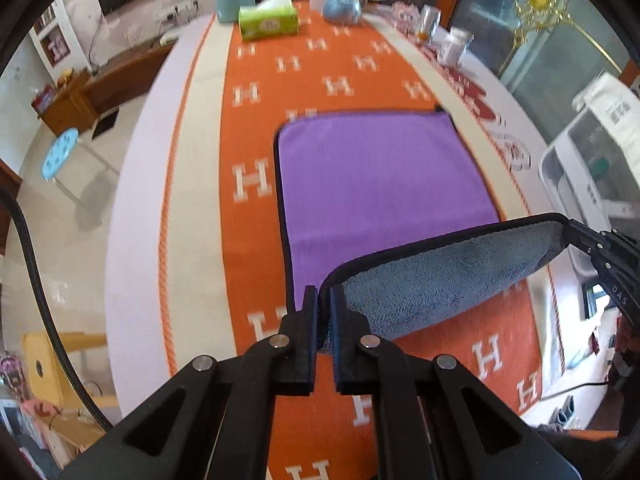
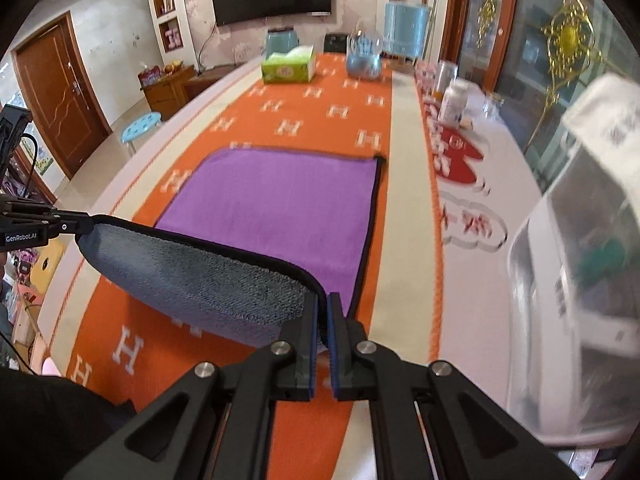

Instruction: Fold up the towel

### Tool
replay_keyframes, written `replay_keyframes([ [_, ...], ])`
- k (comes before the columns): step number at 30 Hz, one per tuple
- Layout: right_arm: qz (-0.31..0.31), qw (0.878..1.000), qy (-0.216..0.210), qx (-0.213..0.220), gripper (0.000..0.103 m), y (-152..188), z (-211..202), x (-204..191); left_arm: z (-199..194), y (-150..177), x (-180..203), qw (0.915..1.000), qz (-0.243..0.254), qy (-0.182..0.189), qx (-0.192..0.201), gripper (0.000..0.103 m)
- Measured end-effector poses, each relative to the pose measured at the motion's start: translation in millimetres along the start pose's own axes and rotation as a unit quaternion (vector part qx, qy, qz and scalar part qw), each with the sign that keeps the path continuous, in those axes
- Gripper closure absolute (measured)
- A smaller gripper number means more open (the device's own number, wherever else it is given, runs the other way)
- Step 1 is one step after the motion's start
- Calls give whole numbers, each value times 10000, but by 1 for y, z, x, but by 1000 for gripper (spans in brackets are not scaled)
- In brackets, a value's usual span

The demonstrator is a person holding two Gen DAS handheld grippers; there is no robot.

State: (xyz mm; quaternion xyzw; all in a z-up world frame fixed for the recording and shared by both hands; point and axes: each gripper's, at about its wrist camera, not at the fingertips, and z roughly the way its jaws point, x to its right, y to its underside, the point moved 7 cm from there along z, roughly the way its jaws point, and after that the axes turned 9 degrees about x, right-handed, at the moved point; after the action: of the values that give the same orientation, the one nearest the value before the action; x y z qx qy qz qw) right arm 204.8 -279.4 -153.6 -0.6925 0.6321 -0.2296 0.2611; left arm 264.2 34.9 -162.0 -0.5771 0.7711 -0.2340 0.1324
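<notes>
A towel (image 1: pixel 380 176), purple on top and grey underneath with a dark hem, lies on the orange H-patterned cloth (image 1: pixel 256 92); it also shows in the right wrist view (image 2: pixel 280 208). Its near edge is lifted off the table, grey side (image 1: pixel 448 276) facing me. My left gripper (image 1: pixel 324 300) is shut on the near left corner. My right gripper (image 2: pixel 323 304) is shut on the near right corner, and shows at the right of the left wrist view (image 1: pixel 576 232). The lifted edge (image 2: pixel 192 268) hangs taut between both grippers.
A green tissue box (image 1: pixel 269 21), a blue glass globe (image 1: pixel 342 4) and a teal container (image 1: pixel 236 0) stand at the table's far end. Jars (image 2: pixel 454 100) line the right side. A white plastic bin (image 2: pixel 576 280) stands close on the right. A blue stool (image 1: pixel 60 152) stands on the floor at left.
</notes>
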Motion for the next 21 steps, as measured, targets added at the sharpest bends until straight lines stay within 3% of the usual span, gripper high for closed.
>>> replay_keyframes([
  [12,6,9969,347,713,99,-76,21,29,-1,-108,-1,9939,168,4,1089,99],
  [21,-268,9921,622,1054,99,-105,62,33,47,-141,-20,9935,78,-186,1123,100],
])
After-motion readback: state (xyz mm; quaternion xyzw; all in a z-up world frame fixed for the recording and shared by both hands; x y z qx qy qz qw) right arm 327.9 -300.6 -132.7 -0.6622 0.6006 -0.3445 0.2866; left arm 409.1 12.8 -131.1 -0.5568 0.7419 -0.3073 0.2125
